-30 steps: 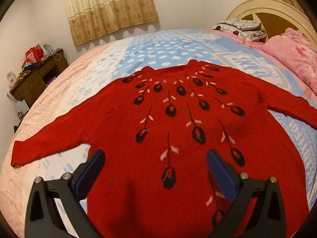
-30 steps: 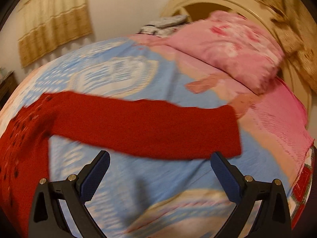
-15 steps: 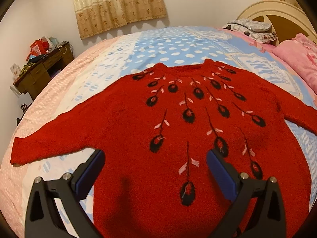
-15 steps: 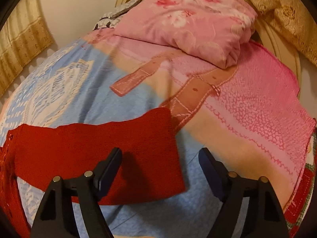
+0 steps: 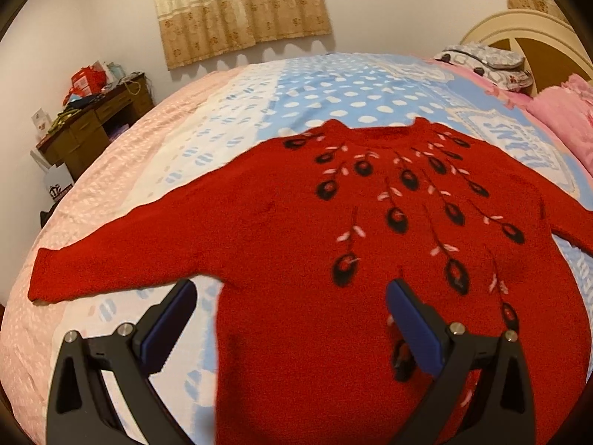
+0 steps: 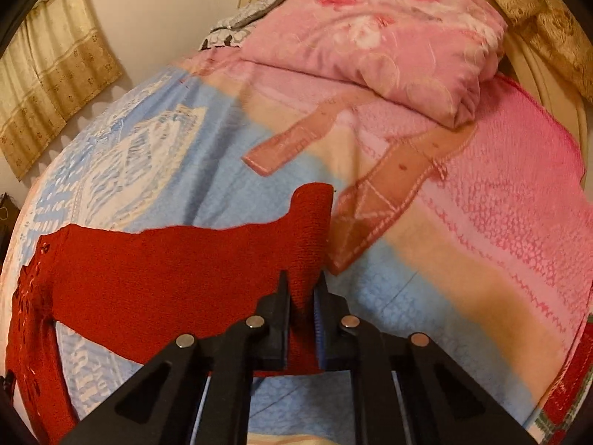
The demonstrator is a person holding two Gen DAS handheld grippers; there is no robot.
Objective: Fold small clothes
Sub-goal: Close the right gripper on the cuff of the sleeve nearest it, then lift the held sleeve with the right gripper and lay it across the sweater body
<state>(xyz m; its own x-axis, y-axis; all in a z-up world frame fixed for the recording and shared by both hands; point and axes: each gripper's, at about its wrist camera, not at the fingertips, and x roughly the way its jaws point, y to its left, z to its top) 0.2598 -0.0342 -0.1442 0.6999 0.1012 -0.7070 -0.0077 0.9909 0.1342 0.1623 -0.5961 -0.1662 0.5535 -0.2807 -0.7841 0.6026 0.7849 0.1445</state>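
A red sweater (image 5: 296,244) with black and pink leaf shapes lies flat and face up on the bed (image 5: 333,89), with both sleeves spread out to the sides. The right tongs (image 6: 302,298) are squeezed nearly closed on the cuff end of one sleeve (image 6: 166,263), and the cuff stands up in a bump between the two fingers while the rest of that sleeve lies on the blue blanket. The left tongs (image 5: 291,320) are spread wide and hang over the bottom of the sweater; they seem to touch nothing, though the view there is a bit blurry. A folded pink quilt (image 6: 378,37) sits on the bed well past the sleeve end, by the cream headboard (image 5: 526,33). A brown desk (image 5: 92,126) with clutter on it stands beside the bed, under the tan curtain (image 5: 241,7).
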